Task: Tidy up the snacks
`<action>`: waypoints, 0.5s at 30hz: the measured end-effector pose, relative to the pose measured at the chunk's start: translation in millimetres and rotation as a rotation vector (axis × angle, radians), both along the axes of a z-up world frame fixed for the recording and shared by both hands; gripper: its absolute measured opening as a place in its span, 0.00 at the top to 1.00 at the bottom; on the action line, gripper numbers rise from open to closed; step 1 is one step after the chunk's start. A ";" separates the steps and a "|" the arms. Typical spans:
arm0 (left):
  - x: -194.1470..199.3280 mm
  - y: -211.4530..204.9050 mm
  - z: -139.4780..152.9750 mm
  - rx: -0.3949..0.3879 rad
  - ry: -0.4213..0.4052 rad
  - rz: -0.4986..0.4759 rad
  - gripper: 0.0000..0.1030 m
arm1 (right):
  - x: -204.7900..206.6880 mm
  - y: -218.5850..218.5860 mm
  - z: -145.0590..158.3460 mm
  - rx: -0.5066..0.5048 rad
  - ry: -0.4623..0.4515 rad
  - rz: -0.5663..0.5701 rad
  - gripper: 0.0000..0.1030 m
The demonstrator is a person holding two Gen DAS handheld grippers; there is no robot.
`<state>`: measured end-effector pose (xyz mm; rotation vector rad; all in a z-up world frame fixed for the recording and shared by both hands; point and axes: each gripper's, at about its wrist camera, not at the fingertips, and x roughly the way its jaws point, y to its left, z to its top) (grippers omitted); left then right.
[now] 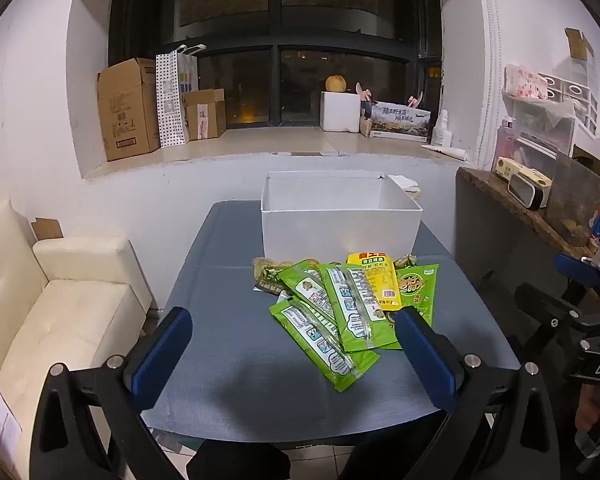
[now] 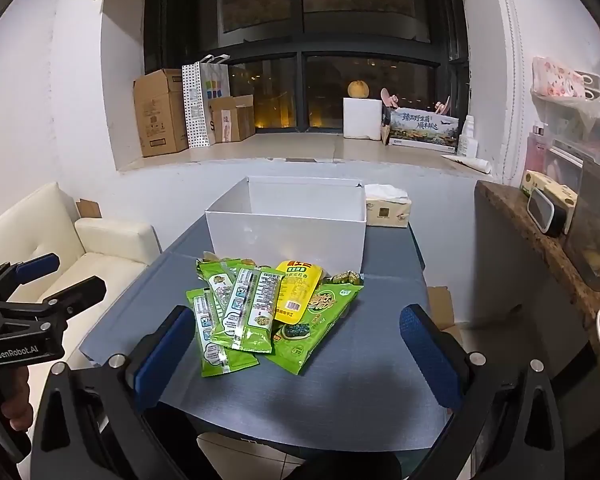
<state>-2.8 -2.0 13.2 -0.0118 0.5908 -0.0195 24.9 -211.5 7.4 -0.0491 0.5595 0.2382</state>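
A heap of snack packets [image 1: 340, 304] [image 2: 260, 312] lies on the grey-blue table [image 1: 228, 380] [image 2: 360, 364]: several green ones, a yellow one [image 1: 378, 280] [image 2: 296, 290] and small wrapped pieces at the back. Behind the heap stands an open white box [image 1: 340, 224] [image 2: 288, 232], its inside bare as far as I see. My left gripper [image 1: 292, 356] hovers over the table's near edge, open, nothing between its blue pads. My right gripper [image 2: 296, 356] hangs likewise, open and empty, just short of the heap. Each gripper shows at the edge of the other's view.
A cream sofa [image 1: 48, 300] [image 2: 80, 248] stands left of the table. A cluttered wooden counter [image 1: 540, 208] [image 2: 548, 240] runs along the right. A tissue pack [image 2: 388, 208] sits behind the box. Cardboard boxes [image 1: 128, 108] and a white block line the window ledge.
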 end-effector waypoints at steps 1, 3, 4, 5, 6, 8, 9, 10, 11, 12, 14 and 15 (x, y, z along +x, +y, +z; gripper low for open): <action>0.0 0.1 0.6 0.001 -0.001 0.000 0.00 | -0.1 -0.1 -0.1 0.001 0.000 0.000 0.00; -0.4 -1.2 1.1 0.002 -0.001 -0.003 0.00 | 0.1 0.1 0.3 0.000 0.001 0.000 0.00; -0.2 -2.3 -0.5 0.002 -0.001 -0.003 0.00 | 0.2 0.2 0.4 0.000 0.000 0.000 0.00; -0.2 -2.8 -0.3 0.004 -0.002 -0.003 0.00 | 0.5 0.2 0.2 0.001 0.001 0.002 0.00; 0.1 -2.4 -0.6 0.006 -0.002 -0.003 0.00 | 0.8 0.3 0.2 0.001 0.001 0.002 0.00; 0.0 -3.4 -0.6 0.008 -0.002 -0.001 0.00 | 1.2 0.6 -0.5 0.000 0.000 0.003 0.00; -0.1 -3.6 -0.3 0.007 -0.002 -0.002 0.00 | 1.0 0.6 -0.7 -0.001 0.001 0.002 0.00; -0.7 -3.6 -0.4 0.007 -0.003 -0.003 0.00 | 0.5 0.7 -0.4 -0.001 -0.001 0.002 0.00; -0.8 -3.7 -0.6 0.007 -0.004 -0.003 0.00 | 0.2 0.9 -0.7 -0.001 0.000 0.002 0.00; -0.8 -3.9 -0.5 0.007 -0.004 -0.002 0.00 | -0.1 0.9 -0.8 0.001 0.000 0.004 0.00; -0.5 -3.3 -1.7 0.006 -0.002 -0.002 0.00 | -1.2 0.4 -0.2 0.003 -0.001 0.007 0.00; -0.6 -3.3 -1.8 0.006 -0.001 -0.001 0.00 | -1.3 0.5 0.5 0.002 -0.001 0.007 0.00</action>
